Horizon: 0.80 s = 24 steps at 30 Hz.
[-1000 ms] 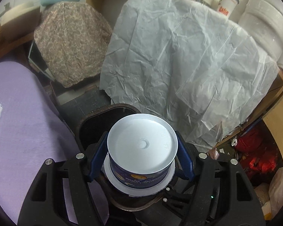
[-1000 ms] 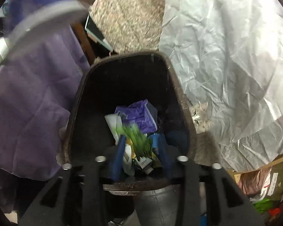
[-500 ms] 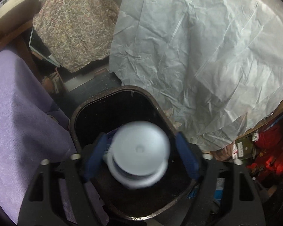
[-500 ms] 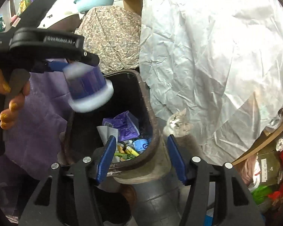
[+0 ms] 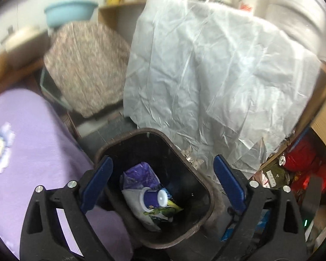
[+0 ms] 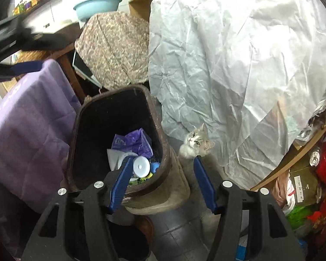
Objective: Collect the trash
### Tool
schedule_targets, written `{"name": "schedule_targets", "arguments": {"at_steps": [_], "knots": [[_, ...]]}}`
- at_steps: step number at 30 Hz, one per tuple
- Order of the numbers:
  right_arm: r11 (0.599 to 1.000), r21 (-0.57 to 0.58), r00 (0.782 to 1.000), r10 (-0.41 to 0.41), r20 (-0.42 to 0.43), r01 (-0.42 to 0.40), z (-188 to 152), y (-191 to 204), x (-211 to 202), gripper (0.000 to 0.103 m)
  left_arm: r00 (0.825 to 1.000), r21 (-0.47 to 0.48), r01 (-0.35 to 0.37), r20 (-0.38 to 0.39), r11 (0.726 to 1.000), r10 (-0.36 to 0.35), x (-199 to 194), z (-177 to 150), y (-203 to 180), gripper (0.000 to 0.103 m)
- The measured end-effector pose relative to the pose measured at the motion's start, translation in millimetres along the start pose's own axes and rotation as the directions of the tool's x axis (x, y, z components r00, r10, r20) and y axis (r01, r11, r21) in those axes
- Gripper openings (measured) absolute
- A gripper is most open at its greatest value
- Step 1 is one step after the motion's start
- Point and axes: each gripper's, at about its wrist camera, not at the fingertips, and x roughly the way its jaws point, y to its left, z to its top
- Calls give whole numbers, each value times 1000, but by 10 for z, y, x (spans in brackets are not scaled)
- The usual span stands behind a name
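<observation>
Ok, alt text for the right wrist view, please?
The open right gripper hovers over a dark trash bin holding a white-capped cup and purple wrapper. A cat looks up beside it, before a white sheet.

Dim indoor light, motion blur, fisheye vignette

No text can be read anywhere: print on the white label of the brown parcel [image 6: 300,188] at right is blurred, and nothing else is lettered legibly.
</observation>
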Motion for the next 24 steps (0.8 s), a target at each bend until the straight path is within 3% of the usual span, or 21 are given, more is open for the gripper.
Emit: {"name": "schedule_targets", "arguments": {"at_steps": [4,8,11,16,18,20,21,24], "knots": [[1000,-13,997,2,79,-1,13,104,-334,63,991,30,-63,121,998,59,-614,-209,-61,97],[998,-54,980,51,191,-41,-32,361,-809,78,958,-11,-145,247,989,143,-1366,-631,-38,97],[993,-83,964,99,246,-81,-124,589,-1135,88,914,-81,-216,335,973,231,-1839,-1064,-18,97],[988,-106,933,143,331,-114,-374,854,-1636,98,839,-232,-345,359,909,410,-2345,-1775,-13,97],[985,-122,924,155,350,-119,-456,908,-1736,98,796,-288,-394,369,873,480,-2519,-2041,-54,97],[979,-162,911,176,372,-123,-607,990,-1870,98,731,-318,-470,382,823,565,-2678,-2309,-161,97],[976,-180,906,186,380,-125,-692,1025,-1934,98,713,-318,-492,387,811,584,-2731,-2408,-199,97],[971,-199,894,203,400,-132,-887,1061,-2071,98,700,-328,-506,384,798,602,-2856,-2628,-254,97]]}}
